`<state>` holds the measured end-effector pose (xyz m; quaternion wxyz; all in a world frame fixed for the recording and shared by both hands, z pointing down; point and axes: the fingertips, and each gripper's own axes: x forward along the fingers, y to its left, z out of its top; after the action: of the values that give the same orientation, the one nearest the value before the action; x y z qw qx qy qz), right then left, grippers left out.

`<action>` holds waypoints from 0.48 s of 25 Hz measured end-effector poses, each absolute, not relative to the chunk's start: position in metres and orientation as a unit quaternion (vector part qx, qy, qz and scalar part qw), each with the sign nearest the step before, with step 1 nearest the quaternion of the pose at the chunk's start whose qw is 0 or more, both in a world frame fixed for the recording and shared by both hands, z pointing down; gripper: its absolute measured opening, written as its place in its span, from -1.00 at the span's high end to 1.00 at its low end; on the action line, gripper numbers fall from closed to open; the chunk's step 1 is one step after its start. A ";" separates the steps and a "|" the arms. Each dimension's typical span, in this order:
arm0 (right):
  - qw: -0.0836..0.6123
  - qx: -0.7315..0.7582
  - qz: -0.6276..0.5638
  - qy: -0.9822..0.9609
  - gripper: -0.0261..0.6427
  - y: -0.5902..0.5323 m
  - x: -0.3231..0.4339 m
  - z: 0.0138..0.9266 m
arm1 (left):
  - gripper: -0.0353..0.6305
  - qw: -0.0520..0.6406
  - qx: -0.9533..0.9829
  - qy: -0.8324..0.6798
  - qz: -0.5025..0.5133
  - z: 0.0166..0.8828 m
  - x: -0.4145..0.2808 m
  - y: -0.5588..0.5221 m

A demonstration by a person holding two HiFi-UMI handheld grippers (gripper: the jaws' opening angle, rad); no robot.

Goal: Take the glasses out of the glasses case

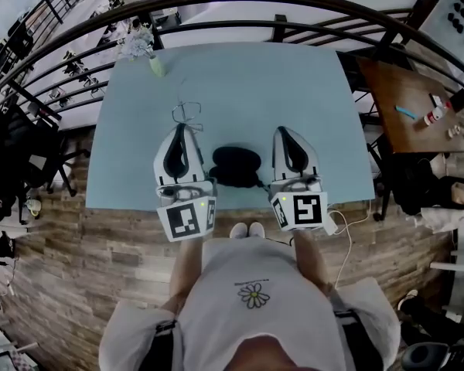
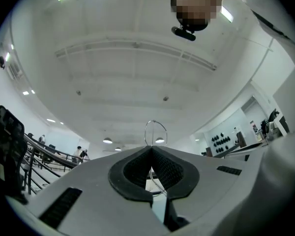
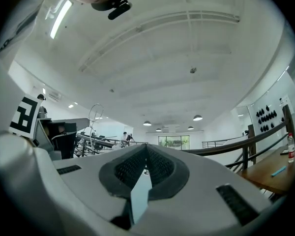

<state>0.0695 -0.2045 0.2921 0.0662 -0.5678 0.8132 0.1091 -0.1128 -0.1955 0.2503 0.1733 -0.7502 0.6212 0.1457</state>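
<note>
In the head view the black glasses case (image 1: 236, 165) lies on the light blue table (image 1: 240, 83) near its front edge, between my two grippers. My left gripper (image 1: 181, 125) is shut on the thin wire-framed glasses (image 1: 187, 114), which stick out beyond its tips, clear of the case. The left gripper view has one lens rim (image 2: 156, 131) standing above the closed left gripper (image 2: 151, 147), which points upward. My right gripper (image 1: 288, 131) is shut and empty, right of the case. From the right gripper (image 3: 146, 145) view the glasses (image 3: 94, 113) show at left.
A small vase of flowers (image 1: 144, 48) stands at the table's far left corner. A curved dark railing (image 1: 240, 2) runs behind the table. A wooden side table (image 1: 408, 105) with a bottle and small items is at right. The person's shoes (image 1: 247, 229) are below the table's front edge.
</note>
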 end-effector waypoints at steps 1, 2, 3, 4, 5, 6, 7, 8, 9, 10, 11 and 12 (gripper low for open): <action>0.062 -0.569 0.110 0.813 0.89 -0.204 0.069 0.293 | 0.84 0.175 -0.750 0.621 0.148 0.251 -0.111 -0.194; 0.059 -0.569 0.110 0.813 0.89 -0.205 0.069 0.294 | 0.84 0.177 -0.749 0.620 0.149 0.252 -0.110 -0.194; 0.057 -0.569 0.110 0.813 0.89 -0.205 0.069 0.295 | 0.84 0.179 -0.750 0.620 0.150 0.252 -0.108 -0.193; 0.057 -0.569 0.109 0.813 0.89 -0.204 0.070 0.295 | 0.84 0.180 -0.750 0.619 0.150 0.252 -0.107 -0.193; 0.057 -0.570 0.109 0.812 0.89 -0.204 0.070 0.295 | 0.84 0.182 -0.750 0.618 0.150 0.251 -0.106 -0.192; 0.058 -0.570 0.109 0.812 0.89 -0.203 0.070 0.294 | 0.84 0.185 -0.750 0.617 0.149 0.251 -0.106 -0.190; 0.058 -0.570 0.109 0.812 0.89 -0.202 0.070 0.294 | 0.84 0.187 -0.751 0.616 0.148 0.250 -0.106 -0.189; 0.058 -0.571 0.110 0.812 0.89 -0.202 0.069 0.293 | 0.84 0.188 -0.752 0.615 0.147 0.250 -0.106 -0.189; 0.058 -0.571 0.111 0.811 0.89 -0.201 0.069 0.293 | 0.84 0.188 -0.752 0.614 0.147 0.250 -0.106 -0.189; 0.058 -0.572 0.111 0.811 0.89 -0.201 0.069 0.292 | 0.84 0.189 -0.752 0.614 0.147 0.249 -0.106 -0.188; 0.058 -0.572 0.112 0.810 0.89 -0.201 0.070 0.291 | 0.84 0.191 -0.751 0.615 0.146 0.249 -0.106 -0.188; 0.059 -0.573 0.113 0.810 0.89 -0.201 0.071 0.291 | 0.84 0.193 -0.750 0.615 0.146 0.249 -0.106 -0.187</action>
<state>0.0705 -0.2008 0.2905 0.0586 -0.5730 0.8096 0.1131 -0.1060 -0.1873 0.2485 0.1934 -0.7501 0.6154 0.1459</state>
